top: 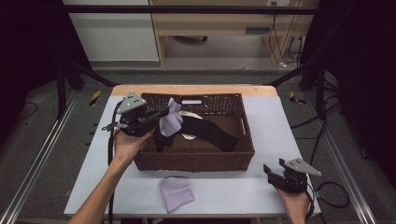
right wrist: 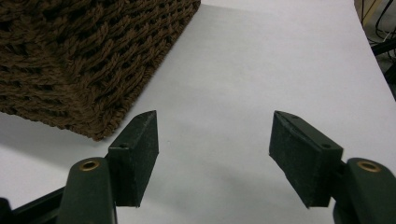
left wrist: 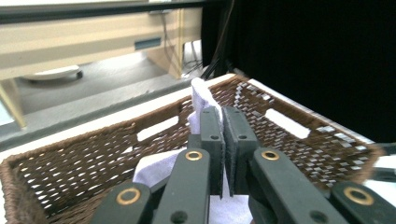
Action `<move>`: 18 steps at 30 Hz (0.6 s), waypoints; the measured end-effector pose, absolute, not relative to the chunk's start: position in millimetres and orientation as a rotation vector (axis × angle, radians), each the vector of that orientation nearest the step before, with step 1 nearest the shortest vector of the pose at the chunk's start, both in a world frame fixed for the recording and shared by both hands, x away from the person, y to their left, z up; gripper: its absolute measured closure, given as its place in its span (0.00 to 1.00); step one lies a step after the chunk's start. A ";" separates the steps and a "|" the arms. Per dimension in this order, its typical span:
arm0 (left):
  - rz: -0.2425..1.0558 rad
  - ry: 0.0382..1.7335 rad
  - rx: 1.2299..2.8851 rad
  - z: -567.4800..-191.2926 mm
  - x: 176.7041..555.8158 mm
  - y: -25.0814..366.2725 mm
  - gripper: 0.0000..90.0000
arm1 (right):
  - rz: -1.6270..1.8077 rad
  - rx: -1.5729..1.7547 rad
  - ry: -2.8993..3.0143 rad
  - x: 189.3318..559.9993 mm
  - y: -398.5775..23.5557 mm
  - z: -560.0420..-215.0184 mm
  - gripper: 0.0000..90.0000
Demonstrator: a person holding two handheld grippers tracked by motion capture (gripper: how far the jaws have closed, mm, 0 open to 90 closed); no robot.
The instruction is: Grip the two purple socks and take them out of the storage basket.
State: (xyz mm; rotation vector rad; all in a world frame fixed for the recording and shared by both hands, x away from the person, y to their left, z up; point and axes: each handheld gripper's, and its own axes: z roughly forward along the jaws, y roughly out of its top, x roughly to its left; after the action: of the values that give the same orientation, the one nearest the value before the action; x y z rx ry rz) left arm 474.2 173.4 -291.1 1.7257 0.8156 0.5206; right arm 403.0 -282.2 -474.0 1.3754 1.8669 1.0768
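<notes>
Hovering left claw [top: 164, 112] pinching lilac cloth [top: 171, 120]

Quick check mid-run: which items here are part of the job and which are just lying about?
In the job:
left gripper, shut on the lilac cloth
second lilac cloth on the table
wicker basket

Lying about:
black garment in the basket
right gripper, open, idle
</notes>
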 end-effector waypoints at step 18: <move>0.483 0.634 1.716 -278.6 391.8 172.3 0.96 | 1.077 1.372 1.870 401.7 -281.5 -473.6 0.37</move>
State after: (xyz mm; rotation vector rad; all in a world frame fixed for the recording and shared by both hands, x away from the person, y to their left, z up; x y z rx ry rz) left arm 391.8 172.3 -278.6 1.7164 0.6339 0.4826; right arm 401.7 -281.5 -473.6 1.3723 1.8703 1.0771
